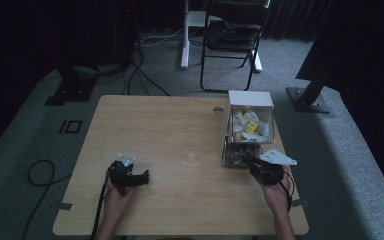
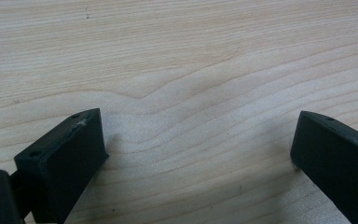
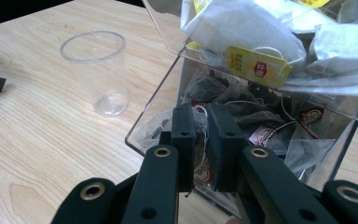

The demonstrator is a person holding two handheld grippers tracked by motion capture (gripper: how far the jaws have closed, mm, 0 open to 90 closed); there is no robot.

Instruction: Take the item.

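Wood table (image 1: 170,130): right gripper (image 3: 201,140) pinched nearly shut inside teabag box (image 3: 270,93), prob nabbing a bag for cup (image 3: 95,74); left gripper (image 2: 198,149) wide open, idle.

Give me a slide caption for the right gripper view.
Right gripper, jaws nearly closed, reaches into a clear box of tea bags, beside an empty plastic cup.

The right gripper (image 3: 201,140) reaches into the lower compartment of a clear plastic tea-bag dispenser box (image 3: 154,109), its black jaws nearly closed around a tea bag string. A clear plastic cup (image 3: 95,72) stands upright on the light wooden surface (image 3: 32,140) beside it.
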